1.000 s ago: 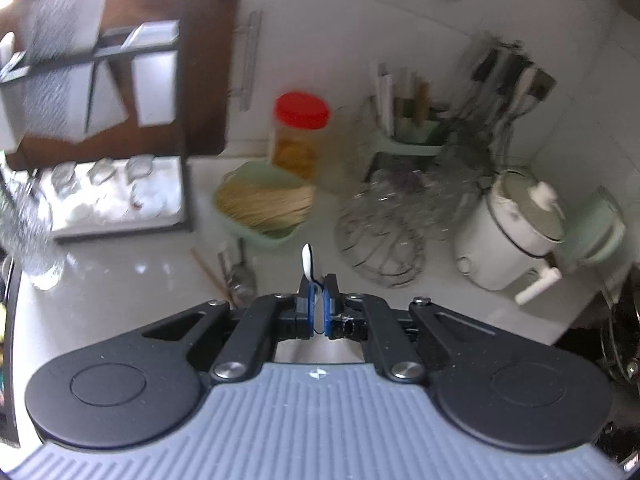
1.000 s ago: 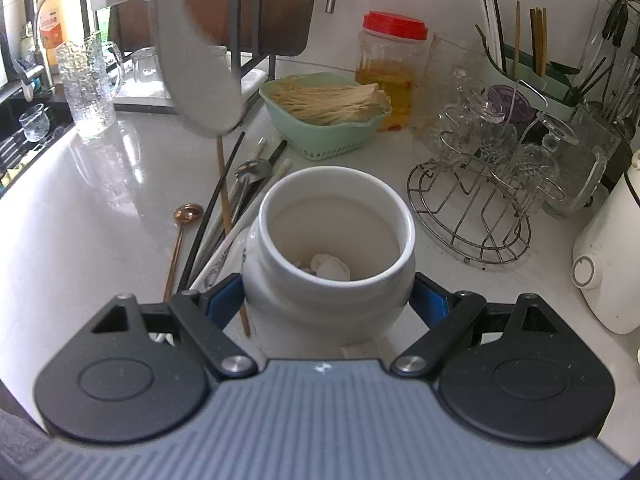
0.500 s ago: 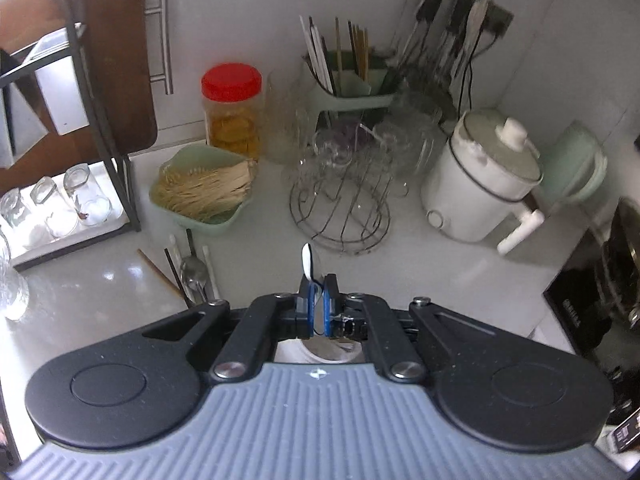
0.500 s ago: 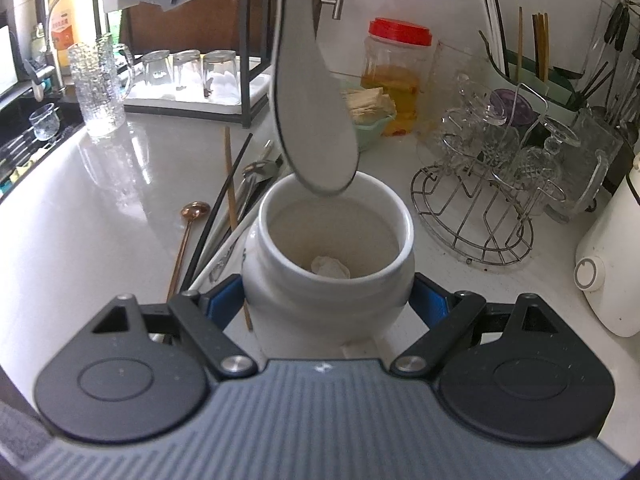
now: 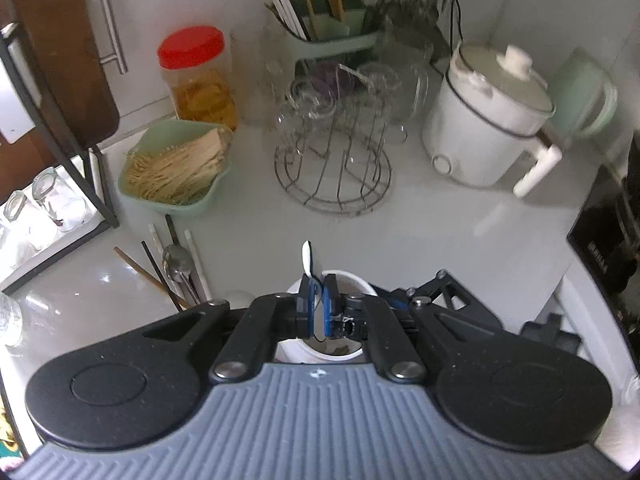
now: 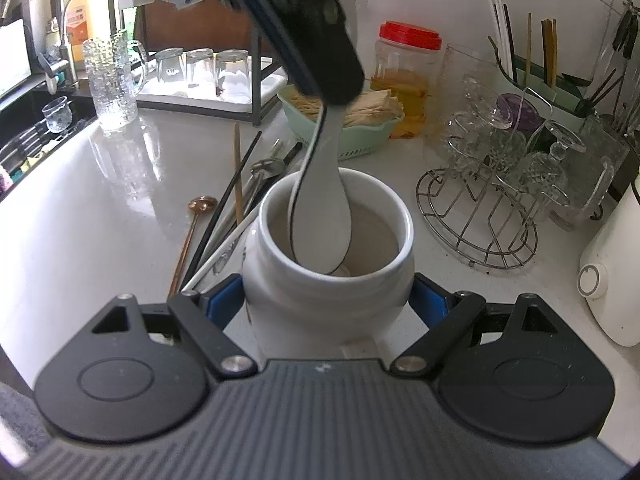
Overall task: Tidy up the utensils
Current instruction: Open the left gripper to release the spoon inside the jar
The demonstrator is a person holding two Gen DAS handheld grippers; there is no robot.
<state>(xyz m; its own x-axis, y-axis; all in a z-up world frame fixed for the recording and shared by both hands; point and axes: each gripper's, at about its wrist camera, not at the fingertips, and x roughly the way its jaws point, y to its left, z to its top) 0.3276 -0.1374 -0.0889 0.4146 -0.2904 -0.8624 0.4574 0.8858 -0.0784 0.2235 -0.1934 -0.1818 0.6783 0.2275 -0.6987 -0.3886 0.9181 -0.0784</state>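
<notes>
Two grippers work at the white jar [image 6: 328,276] on the table [image 6: 100,208]: right gripper [image 6: 328,300] jaws clamp its sides, left gripper [image 6: 320,80] jaws pinch the spoon [image 6: 320,216] handle, bowl dipping inside the jar. Both look ceramic: stiff, slippery, breakable; best held by the handle.

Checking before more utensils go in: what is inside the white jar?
The white spoon's bowl, held by the left claw, dips into the jar. A small pale object lies beneath, mostly covered.
</notes>
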